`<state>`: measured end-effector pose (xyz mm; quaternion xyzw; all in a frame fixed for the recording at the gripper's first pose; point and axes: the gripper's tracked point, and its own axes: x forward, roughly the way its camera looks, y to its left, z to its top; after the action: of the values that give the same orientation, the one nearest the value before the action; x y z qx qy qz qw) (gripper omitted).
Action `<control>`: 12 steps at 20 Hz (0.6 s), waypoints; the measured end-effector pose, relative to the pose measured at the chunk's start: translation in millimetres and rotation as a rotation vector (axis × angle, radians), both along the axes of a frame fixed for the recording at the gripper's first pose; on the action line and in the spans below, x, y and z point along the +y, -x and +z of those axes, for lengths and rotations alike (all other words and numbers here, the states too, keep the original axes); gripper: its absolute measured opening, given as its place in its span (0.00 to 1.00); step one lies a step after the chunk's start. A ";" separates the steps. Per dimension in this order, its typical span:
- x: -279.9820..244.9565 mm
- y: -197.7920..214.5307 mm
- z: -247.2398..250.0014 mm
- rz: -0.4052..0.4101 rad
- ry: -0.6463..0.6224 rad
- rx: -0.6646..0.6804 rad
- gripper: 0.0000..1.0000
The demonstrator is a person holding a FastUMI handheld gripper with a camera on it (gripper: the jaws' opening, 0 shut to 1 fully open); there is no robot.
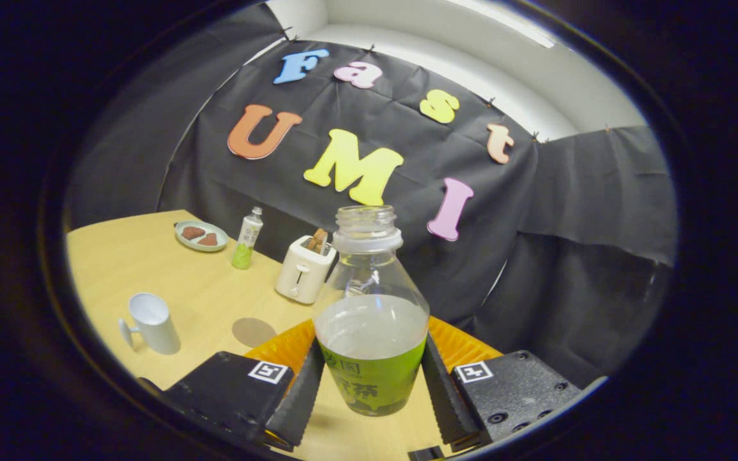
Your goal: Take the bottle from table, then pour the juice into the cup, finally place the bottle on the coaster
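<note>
Low in the frame's centre, the claw [372, 384] pinches the uncapped clear plastic bottle with green label [371, 320], both fingers pressing its sides, lifted above the light wooden table [170, 282]; white cup [153, 323] sits lower left.

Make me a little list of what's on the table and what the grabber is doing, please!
gripper: gripper shut on the juice bottle, one finger on each side
held thing: uncapped juice bottle, upright, partly filled, lifted above the table
cup: white mug, upright on the wooden table, beyond the fingers
coaster: round grey coaster, bare, beside the mug
behind: white toaster with toast, small capped bottle, plate with two brown pieces
pouring: not yet begun
</note>
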<state>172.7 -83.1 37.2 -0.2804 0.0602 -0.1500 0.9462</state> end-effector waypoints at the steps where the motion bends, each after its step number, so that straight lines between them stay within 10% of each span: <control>1: 4.2 -1.7 4.5 -0.005 0.045 0.003 0.80; 12: 53.3 -10.5 18.1 -0.040 0.459 -0.002 0.80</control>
<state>183.2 -29.8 55.2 -0.4870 0.0289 -0.1788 0.8544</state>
